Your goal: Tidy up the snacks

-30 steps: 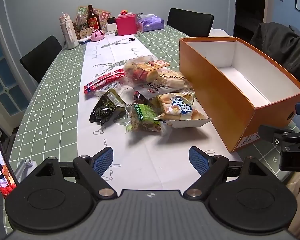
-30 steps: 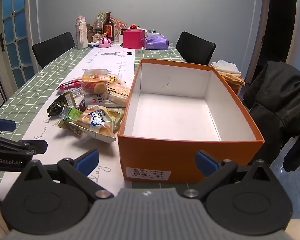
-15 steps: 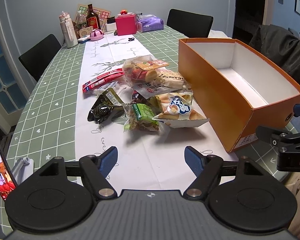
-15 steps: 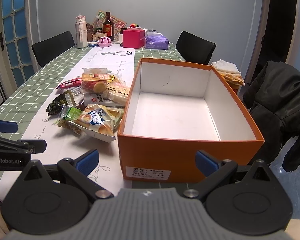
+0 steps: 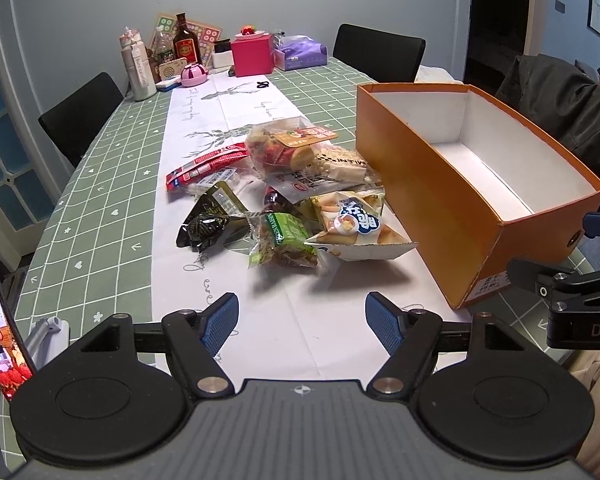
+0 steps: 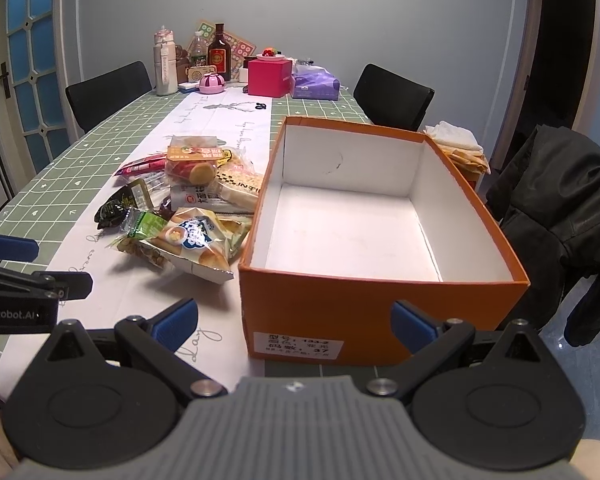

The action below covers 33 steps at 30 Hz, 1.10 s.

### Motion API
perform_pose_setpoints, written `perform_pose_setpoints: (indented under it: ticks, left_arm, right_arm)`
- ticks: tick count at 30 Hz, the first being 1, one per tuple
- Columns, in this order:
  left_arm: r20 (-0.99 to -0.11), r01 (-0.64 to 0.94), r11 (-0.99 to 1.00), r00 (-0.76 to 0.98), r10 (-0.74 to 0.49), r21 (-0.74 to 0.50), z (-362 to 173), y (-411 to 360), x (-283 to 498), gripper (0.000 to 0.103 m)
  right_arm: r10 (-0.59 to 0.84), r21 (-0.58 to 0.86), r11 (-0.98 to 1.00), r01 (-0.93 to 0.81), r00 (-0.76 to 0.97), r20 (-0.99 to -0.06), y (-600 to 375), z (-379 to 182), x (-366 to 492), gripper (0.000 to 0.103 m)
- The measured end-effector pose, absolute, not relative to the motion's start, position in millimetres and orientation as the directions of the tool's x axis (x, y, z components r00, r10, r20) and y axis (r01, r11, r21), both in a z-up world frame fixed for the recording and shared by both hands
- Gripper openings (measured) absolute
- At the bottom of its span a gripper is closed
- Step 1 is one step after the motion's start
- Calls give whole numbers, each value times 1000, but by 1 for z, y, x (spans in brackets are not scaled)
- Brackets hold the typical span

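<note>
Ahead of the left jaws: a heap of snack packets (image 5: pixel 288 196) on the white table runner (image 5: pixel 204 120), well clear of the pads.
Left gripper (image 5: pixel 302 322): jaws spread with only bare runner between the blue pads; they have just been closing a little, with nothing in the gap.
Nearest packet to the left jaws: a green-labelled bag (image 5: pixel 282 240), just beyond and slightly toward the left pad.
Beyond the right pad of the left gripper: a clear bag with a blue logo (image 5: pixel 356 224), touching the green-labelled bag.
Farther ahead of the left jaws: a black pouch (image 5: pixel 208 220), a red wrapper (image 5: pixel 206 164) and a clear bag of round biscuits (image 5: pixel 288 146).
Right gripper (image 6: pixel 294 320): jaws spread wide, pinching nothing.
Between the right jaws, just past them: the near end wall of the orange box (image 6: pixel 380 296), open-topped, with a white label facing the pads; whether the pads touch it cannot be told.
Left of the right jaws: the same snack heap, beside the box's long side.
Far end of the table (image 6: pixel 80 160): bottles, a pink box (image 6: pixel 269 76) and a purple tissue pack (image 6: pixel 315 85).
</note>
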<state>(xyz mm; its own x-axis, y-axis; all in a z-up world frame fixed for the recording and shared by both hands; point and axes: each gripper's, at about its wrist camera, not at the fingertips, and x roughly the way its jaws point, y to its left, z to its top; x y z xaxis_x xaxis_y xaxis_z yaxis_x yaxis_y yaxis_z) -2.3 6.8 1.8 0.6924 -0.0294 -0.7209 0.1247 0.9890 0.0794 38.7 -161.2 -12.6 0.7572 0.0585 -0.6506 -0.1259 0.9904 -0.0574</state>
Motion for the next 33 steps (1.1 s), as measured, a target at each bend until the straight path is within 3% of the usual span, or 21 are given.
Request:
perform_pose_setpoints:
  ticks: [33]
  left_arm:
    - [-709, 137, 988, 704, -41, 79, 8, 5, -7, 85]
  right_arm:
    - [77, -44, 990, -133, 779, -622, -158, -4, 29, 100]
